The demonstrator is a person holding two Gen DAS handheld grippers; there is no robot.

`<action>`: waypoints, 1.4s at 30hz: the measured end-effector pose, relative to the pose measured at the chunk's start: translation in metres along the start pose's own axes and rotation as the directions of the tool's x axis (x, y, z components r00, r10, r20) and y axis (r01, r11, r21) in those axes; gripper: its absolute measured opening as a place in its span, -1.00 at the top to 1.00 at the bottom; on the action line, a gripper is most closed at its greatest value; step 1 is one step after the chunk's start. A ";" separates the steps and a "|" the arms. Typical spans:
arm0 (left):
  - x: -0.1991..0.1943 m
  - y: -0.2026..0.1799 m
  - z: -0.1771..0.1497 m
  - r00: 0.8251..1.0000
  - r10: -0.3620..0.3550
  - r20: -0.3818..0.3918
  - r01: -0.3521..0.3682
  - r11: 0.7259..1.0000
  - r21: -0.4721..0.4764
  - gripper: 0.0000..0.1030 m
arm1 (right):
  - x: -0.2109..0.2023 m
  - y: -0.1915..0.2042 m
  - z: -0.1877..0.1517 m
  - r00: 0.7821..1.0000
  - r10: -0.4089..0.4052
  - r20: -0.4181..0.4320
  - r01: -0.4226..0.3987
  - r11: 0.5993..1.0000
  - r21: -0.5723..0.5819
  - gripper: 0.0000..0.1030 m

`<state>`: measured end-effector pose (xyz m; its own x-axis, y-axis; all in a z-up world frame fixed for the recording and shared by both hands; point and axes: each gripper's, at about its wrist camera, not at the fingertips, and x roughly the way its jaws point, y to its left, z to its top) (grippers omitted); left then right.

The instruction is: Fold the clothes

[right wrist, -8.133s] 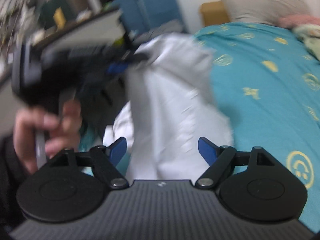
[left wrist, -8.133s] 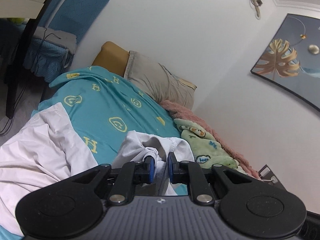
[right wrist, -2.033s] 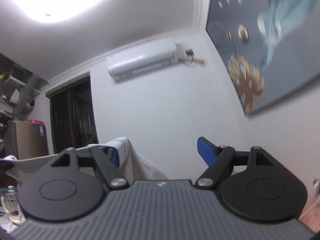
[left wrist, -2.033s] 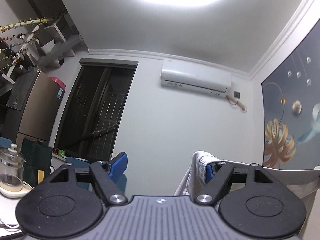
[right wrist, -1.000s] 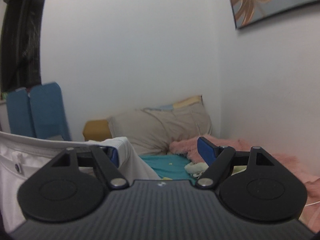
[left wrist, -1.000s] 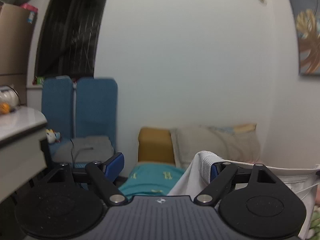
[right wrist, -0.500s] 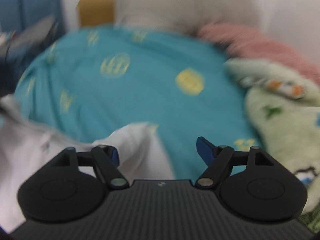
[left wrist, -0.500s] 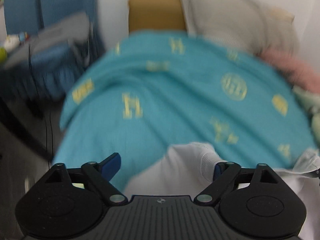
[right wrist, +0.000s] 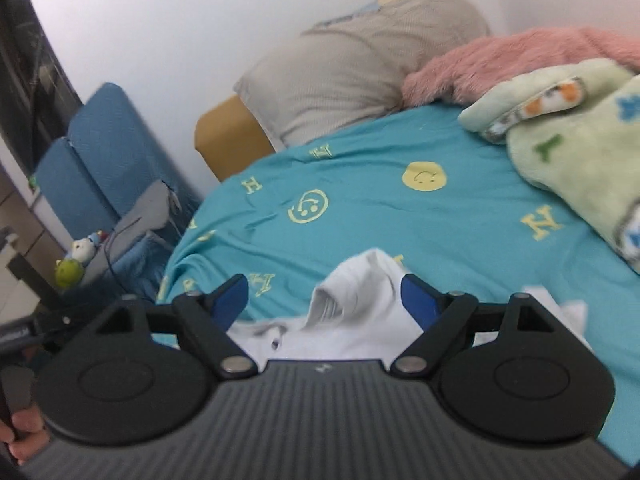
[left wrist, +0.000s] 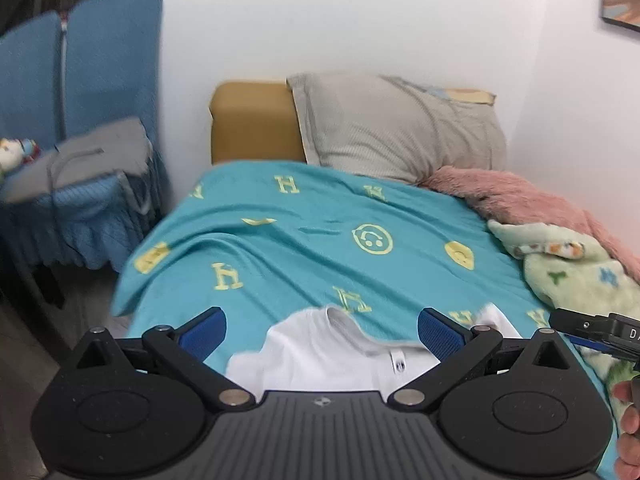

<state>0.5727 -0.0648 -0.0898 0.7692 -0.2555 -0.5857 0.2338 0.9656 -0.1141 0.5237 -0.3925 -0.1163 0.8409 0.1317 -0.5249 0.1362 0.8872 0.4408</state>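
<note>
I've brought both tools down. The left tool (left wrist: 320,330) and right tool (right wrist: 325,294) are opening, pads off the white T-shirt (left wrist: 320,354), which lies between them on the bed (left wrist: 304,240), probably spread out for folding.

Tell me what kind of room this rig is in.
Most likely a home bedroom: a bed under a teal patterned bedspread, a grey pillow against the wall, and a pink fluffy blanket beside it. A white garment lies on the bedspread.

A teal-sheeted bed (left wrist: 304,248) carries a white shirt (left wrist: 332,356), grey pillow (left wrist: 396,128), and pink and green blankets.
</note>
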 end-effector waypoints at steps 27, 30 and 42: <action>-0.197 0.094 -0.295 0.819 0.126 -0.560 -0.220 0.970 -0.103 -0.14 | -0.286 0.021 -0.179 0.999 -0.024 0.046 0.025 0.999 -0.027 -0.65; -0.200 0.094 -0.296 0.837 0.112 -0.535 -0.207 0.971 -0.121 0.81 | -0.275 0.019 -0.182 1.000 -0.026 0.016 0.026 1.000 -0.007 -0.64; -0.213 0.135 -0.290 0.730 0.389 -0.562 -0.488 0.872 -0.029 0.89 | -0.267 0.010 -0.182 0.996 -0.088 0.013 0.087 0.996 0.030 -0.65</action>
<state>0.2676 0.1340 -0.2133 0.3182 0.2171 -0.9228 -0.1888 0.9684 0.1627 0.2051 -0.3385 -0.1036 0.8327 0.0476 -0.5517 0.2245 0.8817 0.4149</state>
